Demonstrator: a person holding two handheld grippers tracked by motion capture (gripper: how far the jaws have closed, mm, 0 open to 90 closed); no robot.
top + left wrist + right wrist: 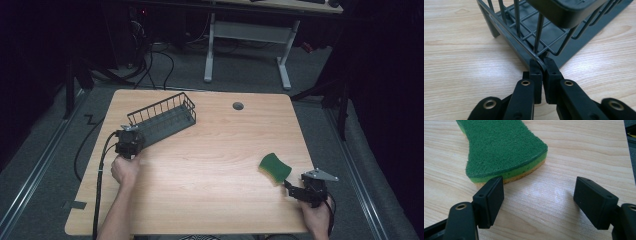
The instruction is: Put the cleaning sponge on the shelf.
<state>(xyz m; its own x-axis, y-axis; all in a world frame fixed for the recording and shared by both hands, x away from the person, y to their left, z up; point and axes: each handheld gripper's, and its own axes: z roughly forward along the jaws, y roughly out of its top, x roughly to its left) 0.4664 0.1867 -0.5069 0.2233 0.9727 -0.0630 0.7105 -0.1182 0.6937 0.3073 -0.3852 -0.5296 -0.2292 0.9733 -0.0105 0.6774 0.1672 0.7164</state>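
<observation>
- A dark wire basket point(162, 120) is seen on the left half of the light wooden worktop point(215, 150), set at a slant, its long side running from the near left toward the far middle.
- The left gripper point(131, 137) is placed at the basket's near end, with the person's left hand point(125, 170) behind it.
- In the left gripper view, the fingers point(535, 72) are clenched on the rounded lower corner of the wire basket point(529, 32); the rim wire is pinched between the two pads, with hardly any gap left.
- A green sponge point(275, 168) with a yellow underside is lying flat on the right side of the worktop, well apart from the basket.
- The right gripper point(291, 189) is held just beside the sponge's near edge, toward the worktop's right front corner.
- In the right gripper view, the fingers point(491, 200) are released and spread wide; bare wood is seen between them.
- The green sponge point(501, 147) is found just ahead of one pad, close to its tip; whether it is touched cannot be told. The other pad is well apart from it.
</observation>
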